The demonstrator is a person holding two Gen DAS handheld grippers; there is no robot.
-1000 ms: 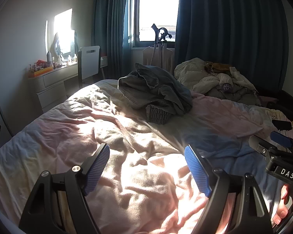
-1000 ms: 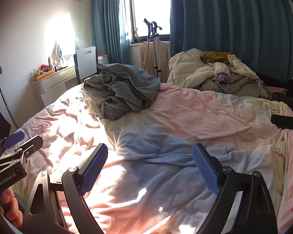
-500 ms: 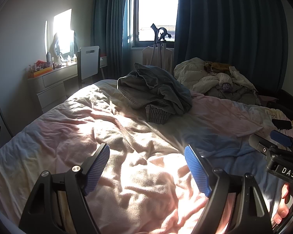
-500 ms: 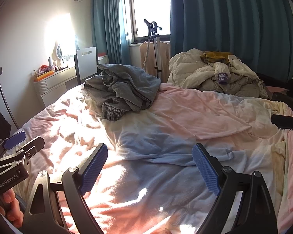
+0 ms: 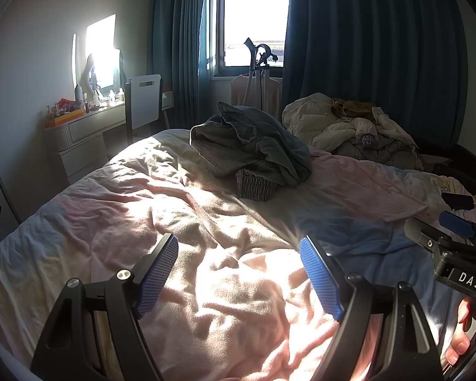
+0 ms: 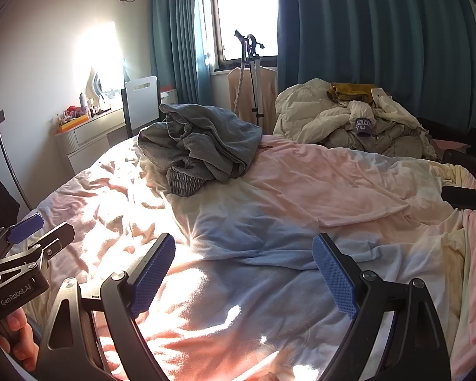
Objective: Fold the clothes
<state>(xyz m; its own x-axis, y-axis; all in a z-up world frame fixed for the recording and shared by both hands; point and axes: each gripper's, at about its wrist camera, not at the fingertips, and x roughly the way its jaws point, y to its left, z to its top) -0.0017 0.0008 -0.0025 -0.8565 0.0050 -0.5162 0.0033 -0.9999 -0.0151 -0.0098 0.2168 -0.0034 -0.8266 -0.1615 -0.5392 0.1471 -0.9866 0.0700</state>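
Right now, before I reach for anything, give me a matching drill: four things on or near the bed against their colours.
Things:
1. crumpled jeans pile
2. curtains
3. phone
4. padded jacket heap

Colours:
A. black
B. cream
C. grey
D. teal

Pairs: 1-C, 2-D, 3-A, 4-B

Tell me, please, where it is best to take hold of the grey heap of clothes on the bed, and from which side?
Grip the ribbed elastic band sticking out at the near foot of the grey clothes heap, coming from the near side. It juts free toward both open grippers, so probably only one garment lifts.
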